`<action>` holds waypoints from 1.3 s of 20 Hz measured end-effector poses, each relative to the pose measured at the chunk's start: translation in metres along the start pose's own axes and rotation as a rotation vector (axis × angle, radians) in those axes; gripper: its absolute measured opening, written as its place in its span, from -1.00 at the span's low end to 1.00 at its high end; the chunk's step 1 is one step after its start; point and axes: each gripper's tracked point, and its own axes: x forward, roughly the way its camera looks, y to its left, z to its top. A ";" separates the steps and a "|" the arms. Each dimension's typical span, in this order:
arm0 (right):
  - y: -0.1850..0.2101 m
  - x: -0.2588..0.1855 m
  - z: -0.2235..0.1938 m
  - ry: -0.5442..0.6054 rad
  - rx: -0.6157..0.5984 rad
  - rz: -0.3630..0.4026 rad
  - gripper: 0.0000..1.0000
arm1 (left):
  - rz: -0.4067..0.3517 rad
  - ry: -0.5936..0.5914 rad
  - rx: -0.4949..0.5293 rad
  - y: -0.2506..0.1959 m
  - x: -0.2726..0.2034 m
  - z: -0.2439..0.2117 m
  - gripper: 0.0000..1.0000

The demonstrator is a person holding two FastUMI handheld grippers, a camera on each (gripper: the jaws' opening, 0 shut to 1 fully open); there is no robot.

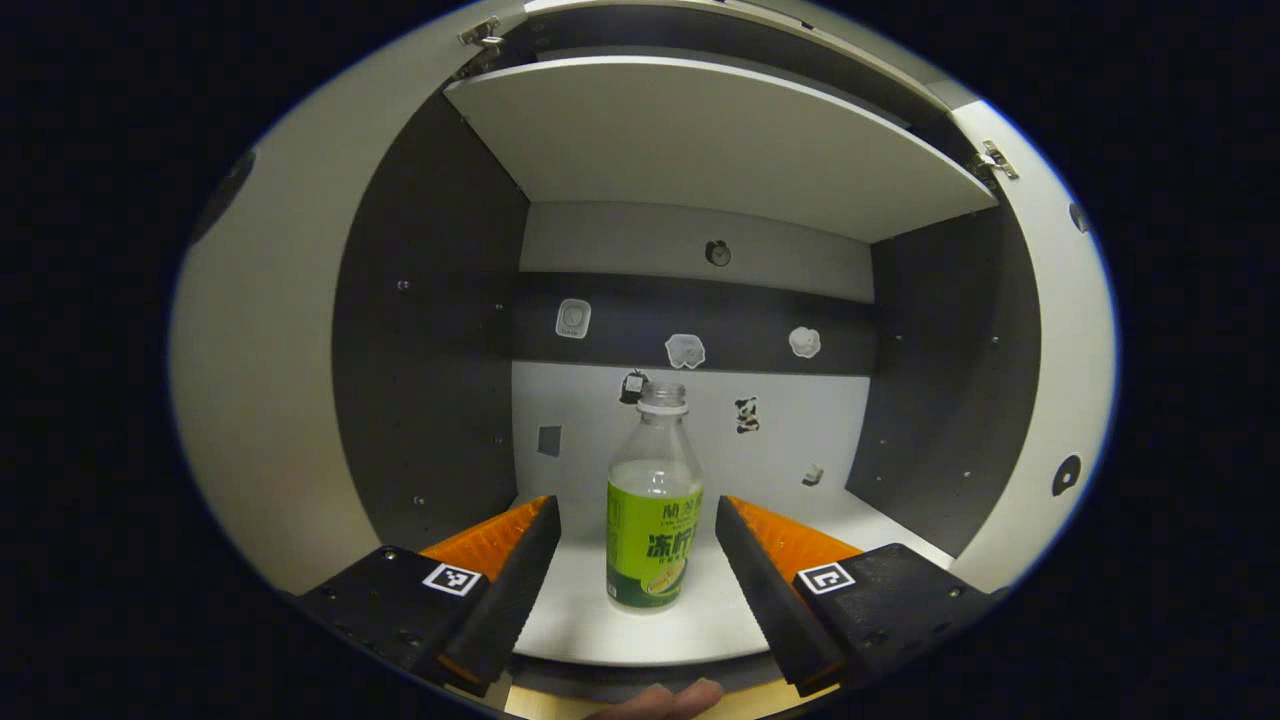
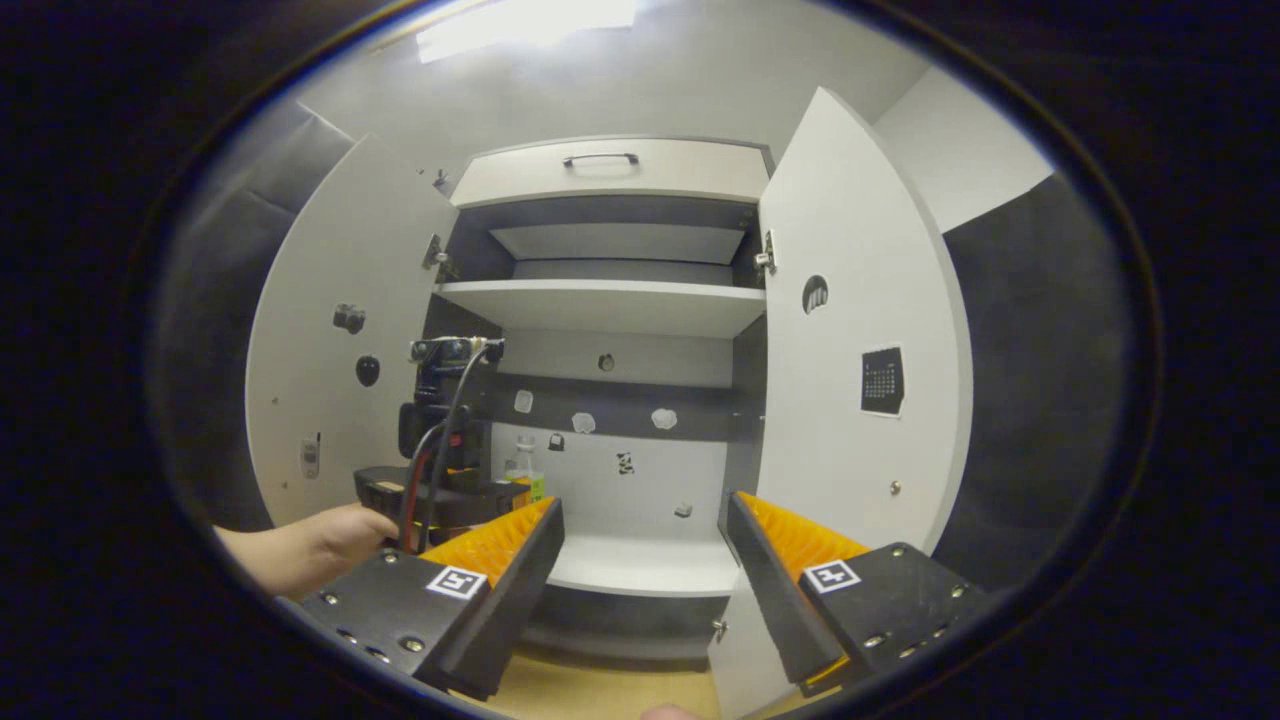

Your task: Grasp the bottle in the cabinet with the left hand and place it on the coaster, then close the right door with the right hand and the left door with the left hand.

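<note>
Left claw (image 1: 637,535) is wide open and holds nothing; the bottle (image 1: 654,500) stands upright on the cabinet's bottom shelf (image 1: 640,630), between the two fingers but clear of both. Right claw (image 2: 645,540) is also wide open and empty, back from the cabinet (image 2: 610,300). Both the left door (image 2: 340,330) and the right door (image 2: 860,330) stand open.

White bottom shelf (image 1: 640,630) of cabinet (image 2: 610,170), carrying one upright bottle (image 1: 654,510) near its front edge; bare shelf (image 1: 720,150) above.
</note>
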 end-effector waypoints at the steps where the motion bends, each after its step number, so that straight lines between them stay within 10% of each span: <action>1: -0.007 -0.001 -0.004 0.007 -0.010 -0.012 0.92 | -0.020 0.009 -0.001 -0.004 0.008 -0.008 0.97; 8: -0.025 -0.013 -0.019 0.058 -0.029 -0.070 0.93 | -0.027 0.008 0.082 -0.004 0.054 -0.023 0.98; 11: -0.024 -0.018 -0.026 0.080 -0.020 -0.067 0.94 | -0.039 0.030 0.130 -0.011 0.046 -0.022 0.60; 26: -0.005 -0.105 -0.011 0.064 0.082 0.025 0.95 | -0.112 0.020 -0.018 -0.010 -0.153 0.000 0.59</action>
